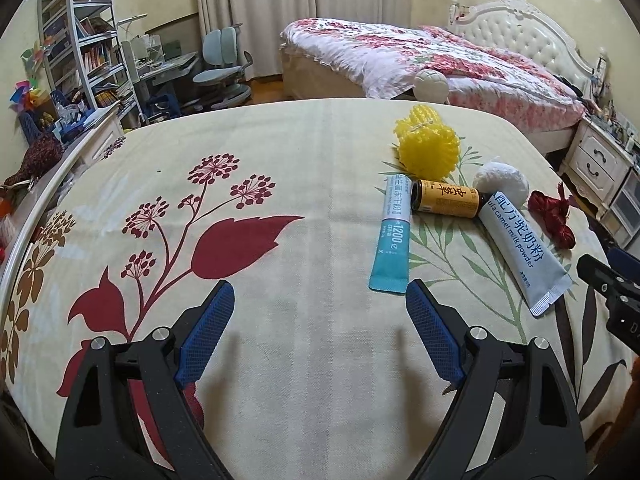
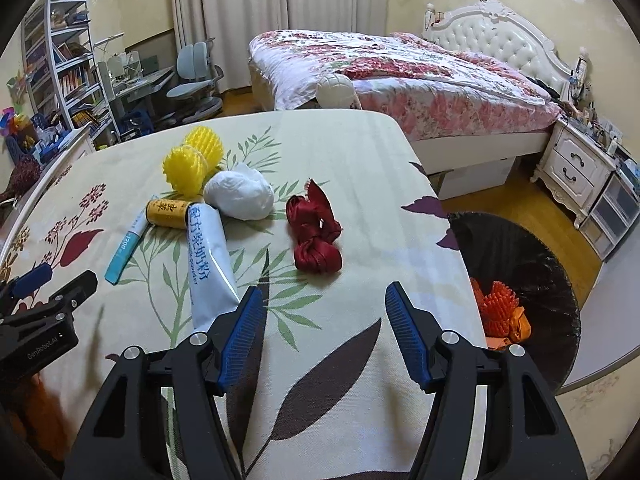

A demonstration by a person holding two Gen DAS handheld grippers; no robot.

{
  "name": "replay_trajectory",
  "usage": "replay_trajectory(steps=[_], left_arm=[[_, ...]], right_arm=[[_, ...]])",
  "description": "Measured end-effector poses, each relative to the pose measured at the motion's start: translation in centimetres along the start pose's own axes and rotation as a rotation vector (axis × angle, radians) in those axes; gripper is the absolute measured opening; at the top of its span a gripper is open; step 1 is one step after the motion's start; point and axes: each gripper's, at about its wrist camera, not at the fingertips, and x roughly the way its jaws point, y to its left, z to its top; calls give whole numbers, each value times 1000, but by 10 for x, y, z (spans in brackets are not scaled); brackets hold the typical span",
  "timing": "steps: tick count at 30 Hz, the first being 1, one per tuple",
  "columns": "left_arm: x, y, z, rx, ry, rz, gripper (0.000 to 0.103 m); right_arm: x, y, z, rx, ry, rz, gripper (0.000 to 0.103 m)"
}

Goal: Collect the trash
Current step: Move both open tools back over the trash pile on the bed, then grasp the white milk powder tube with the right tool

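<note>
Both tongs apart, empty. Red ribbon bundle point(image 2: 316, 232) just ahead of right gripper point(image 2: 325, 306); left gripper point(image 1: 320, 308) farther off.

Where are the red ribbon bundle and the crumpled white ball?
red ribbon bundle point(image 2: 316, 232), right wrist view, middle of its loops.
crumpled white ball point(image 2: 239, 196), right wrist view, its rounded front.

The bin point(image 2: 520, 264) is partly hidden behind the worktop point(image 2: 360, 152) edge, so its orange trash point(image 2: 496, 308) shows only in part. In the left view the right tool point(image 1: 612, 296) is cut off by the frame edge. The teal sachet point(image 2: 124, 248) lies partly under the bottle point(image 2: 166, 212). Shelf point(image 1: 92, 52) contents are too small to tell.
</note>
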Motion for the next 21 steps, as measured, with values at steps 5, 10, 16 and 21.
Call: replay_trajectory(steps=[5,10,16,21], left_arm=[[2,5,0,-9,2,-1,85],[2,13,-2,-18,0,7,85],[4,18,-2,-35,9,-2,85],[6,11,0,-7,9,-18,85]], right_arm=[[4,27,7,-51,-3,44,63],[22,56,10,-111,11,79,61],[45,68,4,-132,69,94,42],[39,59,1,-92,59,94,38]])
